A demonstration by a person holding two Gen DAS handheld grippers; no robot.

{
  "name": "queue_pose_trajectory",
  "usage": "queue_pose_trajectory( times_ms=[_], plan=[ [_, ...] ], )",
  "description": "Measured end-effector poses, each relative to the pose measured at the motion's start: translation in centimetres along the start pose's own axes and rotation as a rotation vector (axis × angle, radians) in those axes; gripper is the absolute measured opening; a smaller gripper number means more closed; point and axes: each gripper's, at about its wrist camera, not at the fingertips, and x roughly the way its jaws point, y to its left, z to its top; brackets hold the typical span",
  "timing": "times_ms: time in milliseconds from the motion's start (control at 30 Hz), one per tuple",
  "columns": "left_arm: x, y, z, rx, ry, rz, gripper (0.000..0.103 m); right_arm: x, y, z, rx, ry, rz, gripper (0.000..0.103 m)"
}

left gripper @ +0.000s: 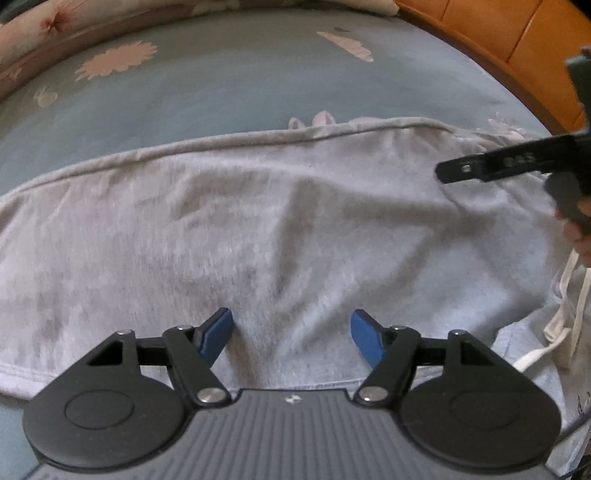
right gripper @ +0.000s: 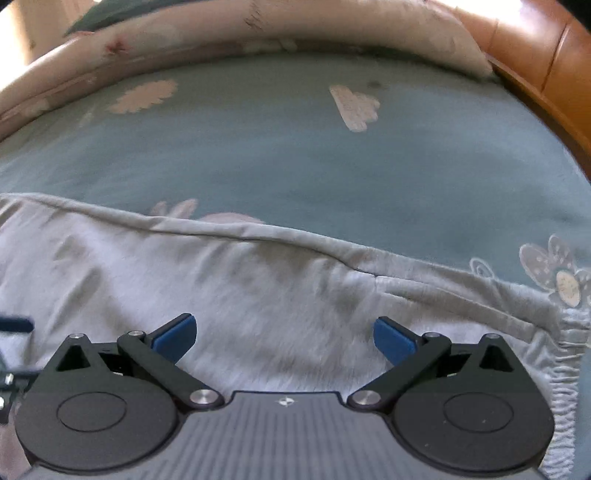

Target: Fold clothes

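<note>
Blue floral bed sheet (left gripper: 221,85) carries the grey garment (left gripper: 258,229), spread flat across mid-frame. We hold the left gripper (left gripper: 291,338) and right gripper (right gripper: 283,336) open above it, empty. Fabric looks soft, light, limp; we judge the far hem (right gripper: 258,236) the best hold.

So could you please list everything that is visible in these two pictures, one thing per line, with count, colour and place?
soft fleece garment: one, pale grey, spread flat on the bed under both grippers
drawstring cords: a pair, cream, at the garment's right end in the left wrist view
bed sheet with flower print: one, blue-grey, under and beyond the garment
floral quilt: one, cream-pink, along the far edge of the bed
wooden bed frame: one, orange-brown, far right
left gripper: one, black with blue fingers, open above the garment
right gripper: one, black with blue fingers, open above the garment
</note>
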Motion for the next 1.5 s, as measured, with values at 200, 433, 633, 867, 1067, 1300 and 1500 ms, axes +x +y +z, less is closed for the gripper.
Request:
queue_pose_trajectory(
  times_ms=[200, 433, 633, 867, 1067, 1300, 1500],
  plan=[
    [0.0, 0.1, -0.2, 0.006, 0.004, 0.017, 0.071, 3.3, -0.3, 0.7, -0.028, -0.049, -0.021, 0.103],
    [-2.0, 0.5, 2.2, -0.009, -0.034, -0.013, 0.071, 2.5, -0.7, 3.2, 0.047, 0.018, -0.004, 0.103],
    [-0.5, 0.8, 5.4, -0.016, -0.088, -0.052, 0.071, 1.3, -0.4, 1.2, 0.033, 0.044, -0.004, 0.103],
    [2.4, 1.2, 6.7, -0.077, -0.114, -0.114, 0.071, 2.3, 0.6, -1.2, 0.016, 0.038, -0.055, 0.103],
    [0.9, 8.4, 5.2, -0.218, -0.082, -0.085, 0.072, 2.4, 0.5, -1.3, 0.010, 0.032, -0.055, 0.103],
    [-2.6, 21.6, 2.9, -0.486, -0.102, -0.036, 0.072, 2.4, 0.7, -1.5, 0.007, 0.010, -0.066, 0.103],
    [-3.2, 29.6, 2.5, -0.645, -0.067, -0.055, 0.074, 2.5, 0.9, -1.4, 0.019, 0.012, -0.081, 0.103]
  ],
)
